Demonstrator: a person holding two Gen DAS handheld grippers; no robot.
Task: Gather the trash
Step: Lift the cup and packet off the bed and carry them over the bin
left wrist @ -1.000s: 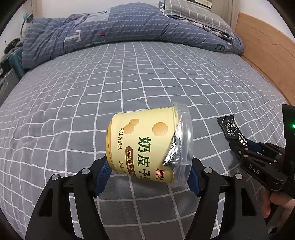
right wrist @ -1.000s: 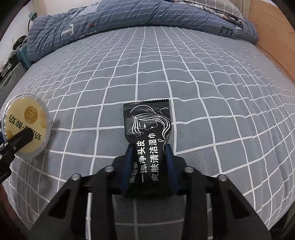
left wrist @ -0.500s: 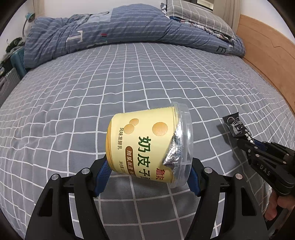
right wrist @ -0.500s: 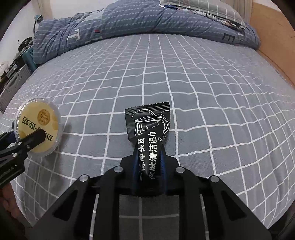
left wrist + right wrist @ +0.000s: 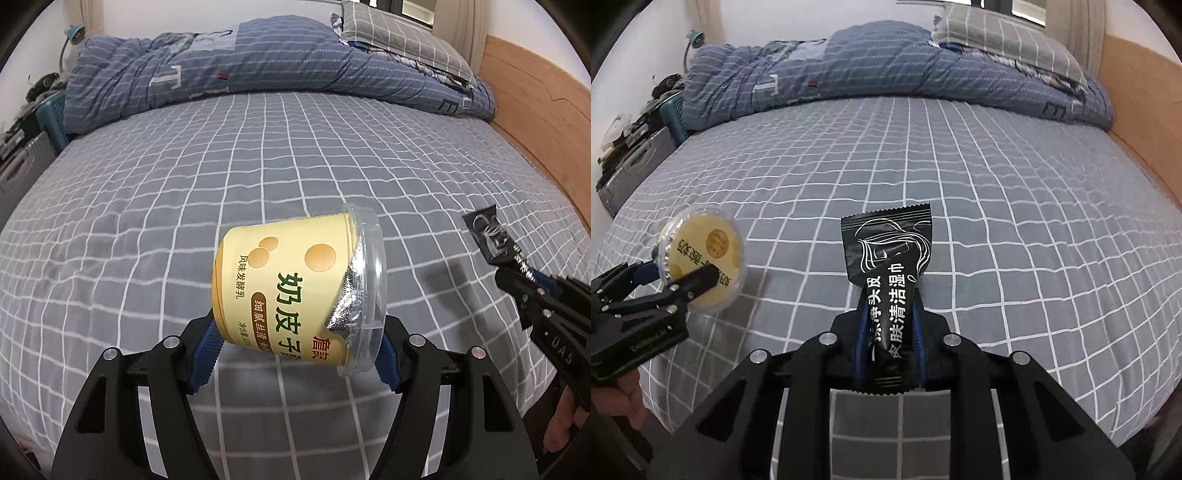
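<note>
My left gripper (image 5: 295, 354) clamps the yellow yogurt cup (image 5: 295, 291) and my right gripper (image 5: 890, 332) the black wipe sachet (image 5: 888, 266) — both now lifted off the grey checked bedsheet (image 5: 258, 155), ready for binning.

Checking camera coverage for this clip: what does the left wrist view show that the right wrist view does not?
Only the left wrist view shows the yellow yogurt cup's printed side and torn foil seal, gripped across base and clear lid by the left gripper.

Only the right wrist view shows the black wet-wipe sachet's full printed face, pinched between the right gripper's fingers, and the cup's round lid face.

Both show each other's gripper holding its piece of trash, the grey checked bed sheet, the rumpled blue duvet and the pillow.
</note>
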